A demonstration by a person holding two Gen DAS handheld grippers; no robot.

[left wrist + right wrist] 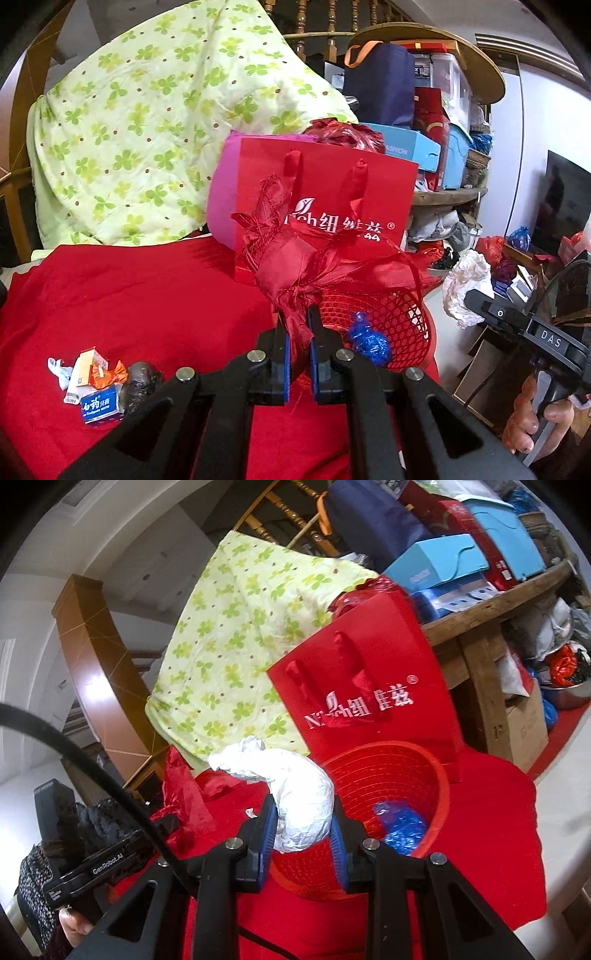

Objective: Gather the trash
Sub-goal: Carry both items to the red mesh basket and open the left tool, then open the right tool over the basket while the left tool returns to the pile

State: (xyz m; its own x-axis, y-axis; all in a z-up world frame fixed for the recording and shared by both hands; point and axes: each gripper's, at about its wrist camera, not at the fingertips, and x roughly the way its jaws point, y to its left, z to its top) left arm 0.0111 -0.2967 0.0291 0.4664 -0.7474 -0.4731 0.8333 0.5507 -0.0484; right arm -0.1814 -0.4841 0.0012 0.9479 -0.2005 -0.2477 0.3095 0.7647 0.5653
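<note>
My left gripper (299, 332) is shut on a crumpled red plastic bag (291, 266) and holds it just above the near rim of a red mesh basket (399, 314). A blue wrapper (369, 339) lies inside the basket. My right gripper (303, 812) is shut on a crumpled white plastic bag (295, 786), held over the left rim of the same basket (391, 768), where the blue wrapper (402, 827) shows inside. The white bag also shows in the left wrist view (465, 284). A small pile of wrappers and a toothpaste box (96, 387) lies on the red cloth (129, 306) at left.
A red paper gift bag (325, 206) stands right behind the basket, with a pink box (221, 195) beside it. A green clover quilt (147, 122) is heaped behind. A wooden shelf (491, 609) with boxes stands to the right. The cloth's edge drops to the floor at right.
</note>
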